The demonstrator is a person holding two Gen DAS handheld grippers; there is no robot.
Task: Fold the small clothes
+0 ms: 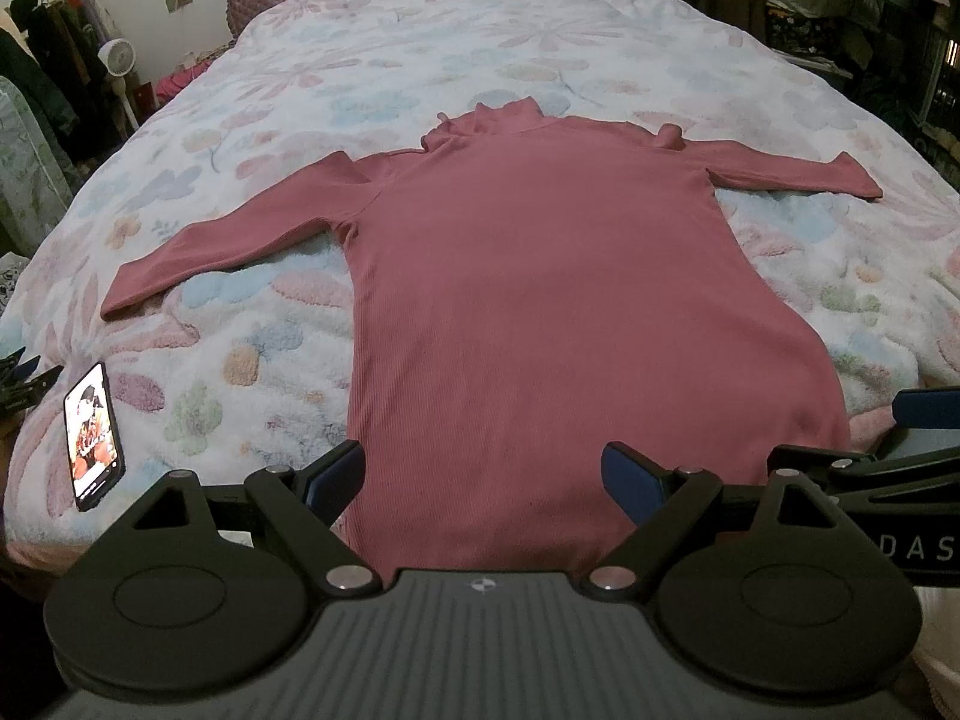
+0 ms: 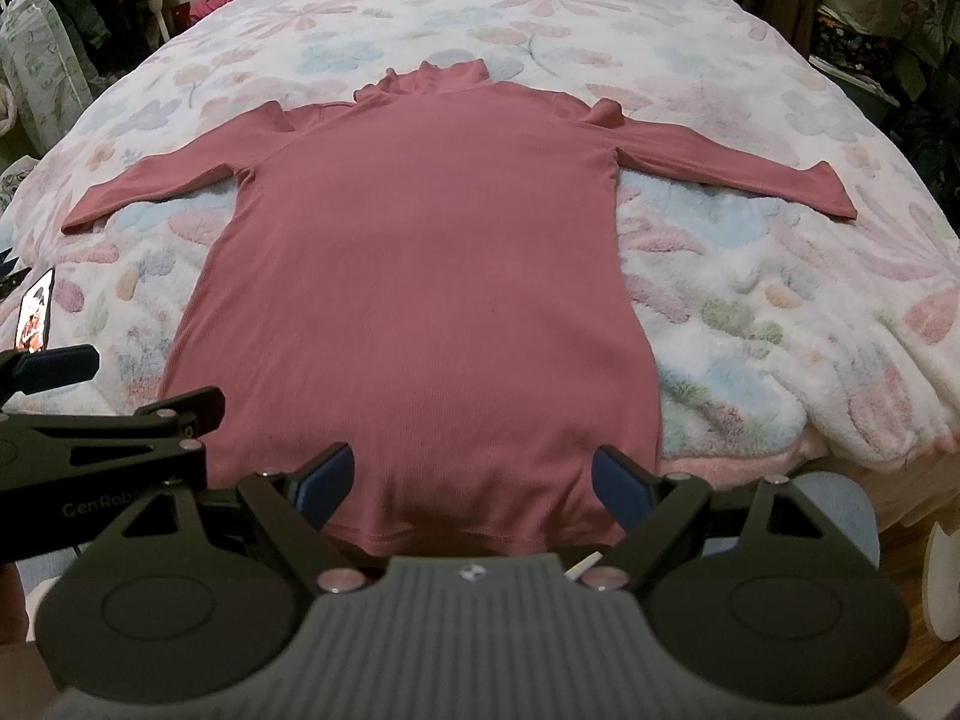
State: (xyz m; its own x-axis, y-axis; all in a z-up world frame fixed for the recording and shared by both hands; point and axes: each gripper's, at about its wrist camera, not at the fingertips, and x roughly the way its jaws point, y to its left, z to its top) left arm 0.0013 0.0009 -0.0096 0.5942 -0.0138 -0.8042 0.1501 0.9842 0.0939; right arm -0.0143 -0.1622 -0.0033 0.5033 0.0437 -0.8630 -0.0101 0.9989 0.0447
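A dusty-pink ribbed long-sleeved top (image 1: 540, 300) (image 2: 420, 276) lies flat on the bed, neck away from me, both sleeves spread out sideways. My left gripper (image 1: 483, 477) hovers open over the hem, its blue pads (image 1: 630, 474) wide apart with only cloth behind them. My right gripper (image 2: 471, 480) is open too, above the hem's edge, holding nothing. Each gripper shows in the other's view: the right gripper (image 1: 900, 438) at the right edge, the left gripper (image 2: 90, 384) at the left edge.
The floral fleece blanket (image 1: 252, 312) (image 2: 780, 312) covers the bed. A phone with a lit screen (image 1: 93, 426) (image 2: 35, 312) lies at the bed's near left. Hanging clothes and a white fan (image 1: 117, 57) stand left; cluttered shelves (image 1: 870, 30) stand right.
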